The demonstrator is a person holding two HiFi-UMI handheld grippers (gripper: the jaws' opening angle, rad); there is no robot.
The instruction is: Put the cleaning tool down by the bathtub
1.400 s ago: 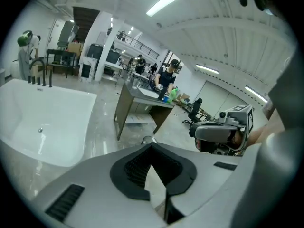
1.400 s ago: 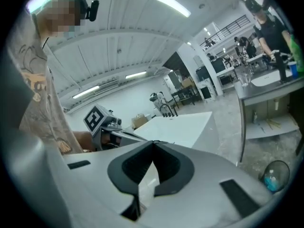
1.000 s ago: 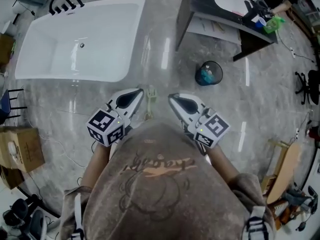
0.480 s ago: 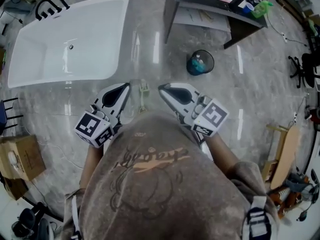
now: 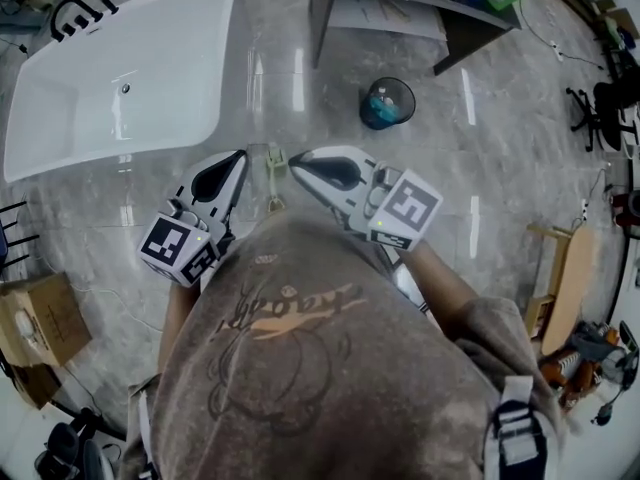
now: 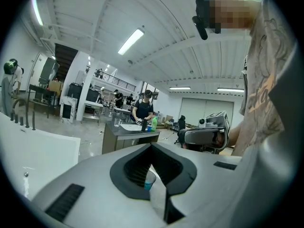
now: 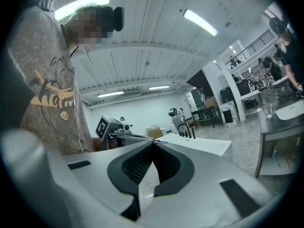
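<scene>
A pale green cleaning tool (image 5: 275, 171) lies on the grey floor a little way from the white bathtub (image 5: 120, 78), whose near edge is at the upper left of the head view. My left gripper (image 5: 240, 156) hangs just left of the tool, and my right gripper (image 5: 294, 164) just right of it. Both are shut with nothing between the jaws, and neither touches the tool. In the left gripper view the jaws (image 6: 152, 145) meet at the tip. The right gripper view shows the same (image 7: 153, 142), with the bathtub (image 7: 199, 144) beyond.
A dark bin (image 5: 387, 103) with blue contents stands on the floor ahead and to the right. A dark table (image 5: 400, 8) is behind it. A cardboard box (image 5: 45, 318) sits at the left, a wooden frame (image 5: 560, 278) at the right. A black tap (image 5: 75, 13) is on the tub's far end.
The view has swung, so the bathtub, bin and table sit further up and left. My right gripper has come in closer to the left one. The tool stays on the floor between them.
</scene>
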